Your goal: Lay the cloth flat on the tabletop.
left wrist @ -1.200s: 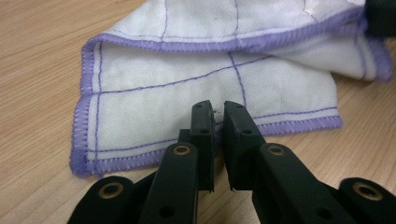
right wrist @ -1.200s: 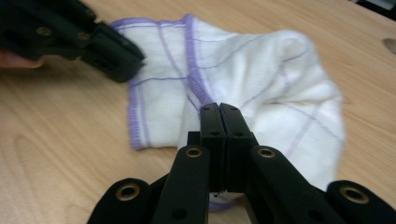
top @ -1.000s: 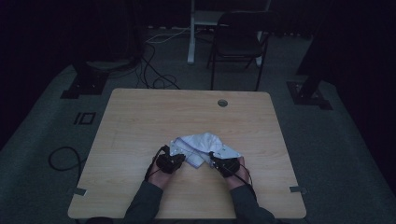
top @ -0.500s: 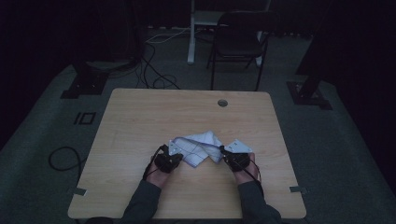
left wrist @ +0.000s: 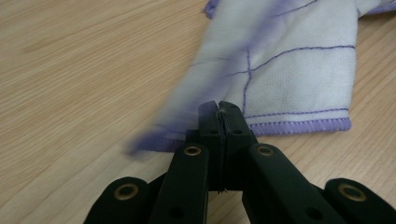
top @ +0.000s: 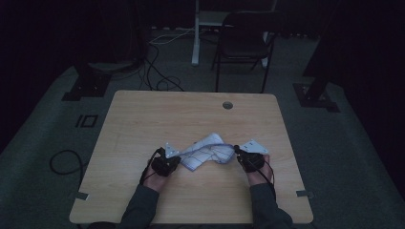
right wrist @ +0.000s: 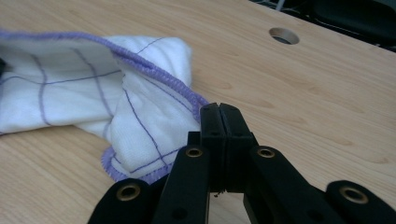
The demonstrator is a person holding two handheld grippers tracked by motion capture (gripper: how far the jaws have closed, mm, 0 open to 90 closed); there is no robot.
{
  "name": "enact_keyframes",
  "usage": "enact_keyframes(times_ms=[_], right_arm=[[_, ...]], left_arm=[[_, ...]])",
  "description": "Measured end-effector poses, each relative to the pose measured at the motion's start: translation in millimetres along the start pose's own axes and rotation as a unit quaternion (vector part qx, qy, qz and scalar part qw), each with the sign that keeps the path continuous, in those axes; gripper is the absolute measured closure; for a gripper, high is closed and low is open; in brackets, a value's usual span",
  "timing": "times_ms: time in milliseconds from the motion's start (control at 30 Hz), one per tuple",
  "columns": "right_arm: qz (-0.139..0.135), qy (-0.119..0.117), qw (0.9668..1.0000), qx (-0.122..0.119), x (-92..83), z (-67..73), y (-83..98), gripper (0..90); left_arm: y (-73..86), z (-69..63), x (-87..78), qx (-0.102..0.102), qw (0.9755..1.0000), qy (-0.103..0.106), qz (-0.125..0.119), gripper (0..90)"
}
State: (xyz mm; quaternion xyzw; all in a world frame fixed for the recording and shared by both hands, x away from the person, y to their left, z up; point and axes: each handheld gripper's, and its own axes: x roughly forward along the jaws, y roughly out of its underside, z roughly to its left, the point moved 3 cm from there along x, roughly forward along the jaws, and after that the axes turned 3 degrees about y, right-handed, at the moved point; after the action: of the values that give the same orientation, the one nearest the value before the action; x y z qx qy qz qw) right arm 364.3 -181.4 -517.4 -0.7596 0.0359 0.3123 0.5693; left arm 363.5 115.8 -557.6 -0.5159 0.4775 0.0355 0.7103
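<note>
A white cloth (top: 207,151) with purple grid lines and a purple hem lies stretched across the near middle of the wooden table (top: 191,109). My left gripper (top: 178,159) is shut on its left end. In the left gripper view the jaws (left wrist: 219,108) pinch the hem, and a blurred fold of the cloth (left wrist: 299,74) rises from them. My right gripper (top: 236,152) is shut on the cloth's right end. In the right gripper view the shut jaws (right wrist: 219,109) bite the hem at a corner, and the rest of the cloth (right wrist: 70,93) lies bunched to the left.
A round cable hole (top: 228,105) sits near the table's far edge, also seen ahead of the right gripper (right wrist: 284,35). A dark chair (top: 243,43) stands beyond the table. Cables (top: 62,162) lie on the floor at the left.
The right gripper has moved to the right with the cloth's end, drawing the bunched cloth out into a longer strip. The left gripper has stayed in place.
</note>
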Motion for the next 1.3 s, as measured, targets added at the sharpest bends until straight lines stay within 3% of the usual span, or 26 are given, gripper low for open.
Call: enact_keyframes(times_ms=[200,300,633,1133,1200,1233,1300], right_arm=[[-0.001,0.010,0.9999,0.007,-2.3,-8.4,-1.1,90.0],[-0.003,0.021,0.9997,0.016,-4.7,-16.9,-1.5,90.0],[-0.005,0.045,0.9980,0.044,-13.8,-41.1,1.4,90.0],[0.001,0.054,0.9975,0.047,-15.2,-49.1,6.7,90.0],[0.002,0.073,0.9962,0.048,-17.3,-53.3,7.2,90.0],[-0.001,0.076,0.9950,0.065,-21.6,-62.0,8.3,90.0],[0.002,0.070,0.9945,0.078,-24.7,-69.1,10.2,90.0]], left_arm=[[3.5,10.7,-6.3,-0.008,0.9999,-0.008,0.000,90.0],[6.0,21.9,-11.3,-0.031,0.9994,-0.012,-0.007,90.0],[9.7,49.6,-28.9,-0.066,0.9972,-0.031,-0.020,90.0],[6.4,58.8,-37.7,-0.072,0.9963,-0.041,-0.026,90.0],[7.4,64.3,-40.3,-0.077,0.9952,-0.054,-0.025,90.0],[10.0,71.1,-43.5,-0.093,0.9937,-0.056,-0.027,90.0],[12.0,73.2,-44.5,-0.089,0.9940,-0.059,-0.024,90.0]])
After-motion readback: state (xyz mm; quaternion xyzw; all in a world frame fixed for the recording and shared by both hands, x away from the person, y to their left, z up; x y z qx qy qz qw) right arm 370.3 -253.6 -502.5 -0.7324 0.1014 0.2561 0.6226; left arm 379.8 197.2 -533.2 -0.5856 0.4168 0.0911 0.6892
